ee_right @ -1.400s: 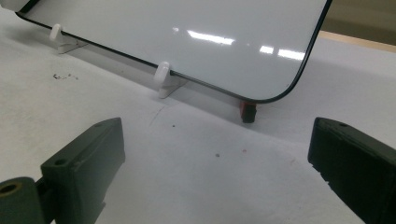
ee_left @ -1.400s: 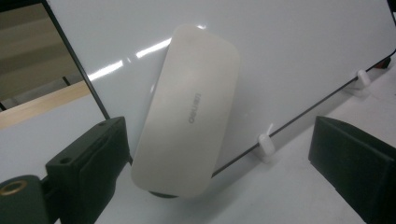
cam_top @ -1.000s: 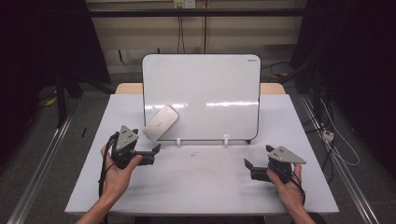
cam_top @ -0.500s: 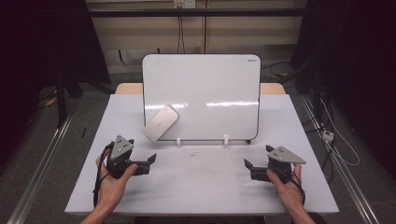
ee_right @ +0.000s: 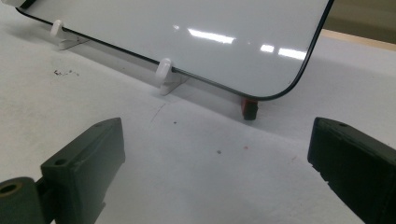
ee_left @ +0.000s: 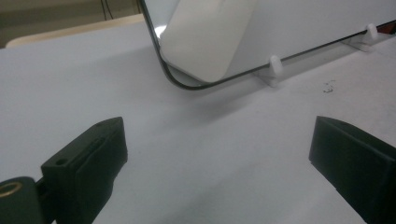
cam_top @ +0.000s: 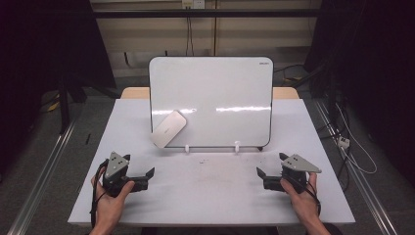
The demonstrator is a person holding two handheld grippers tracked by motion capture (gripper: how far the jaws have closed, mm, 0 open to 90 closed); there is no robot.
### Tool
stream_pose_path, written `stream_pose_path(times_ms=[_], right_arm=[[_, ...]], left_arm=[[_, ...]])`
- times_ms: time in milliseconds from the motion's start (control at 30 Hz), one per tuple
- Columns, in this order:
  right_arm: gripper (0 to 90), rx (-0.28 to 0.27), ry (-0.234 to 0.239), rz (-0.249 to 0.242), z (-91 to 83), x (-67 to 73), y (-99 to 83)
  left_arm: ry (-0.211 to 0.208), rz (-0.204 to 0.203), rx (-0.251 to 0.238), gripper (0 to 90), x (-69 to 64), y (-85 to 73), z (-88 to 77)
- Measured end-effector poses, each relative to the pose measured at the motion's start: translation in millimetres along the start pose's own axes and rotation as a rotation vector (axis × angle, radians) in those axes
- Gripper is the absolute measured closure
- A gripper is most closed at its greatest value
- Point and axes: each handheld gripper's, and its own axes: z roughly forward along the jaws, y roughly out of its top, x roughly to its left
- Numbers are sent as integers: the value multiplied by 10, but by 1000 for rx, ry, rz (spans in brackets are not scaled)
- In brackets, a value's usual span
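Black two-jaw left gripper and right gripper rested on the white table, jaws apart and empty, both near the upright glossy whiteboard. A flat white rounded eraser clung to the whiteboard's lower left corner, above small white clip stands.
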Motion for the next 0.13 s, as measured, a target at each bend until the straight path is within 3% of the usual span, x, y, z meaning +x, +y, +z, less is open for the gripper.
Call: stream_pose_path(times_ms=[133], right_arm=[[41,1,0,0,7,0,2]], left_arm=[[-14,3,15,43,-10,-7,21]])
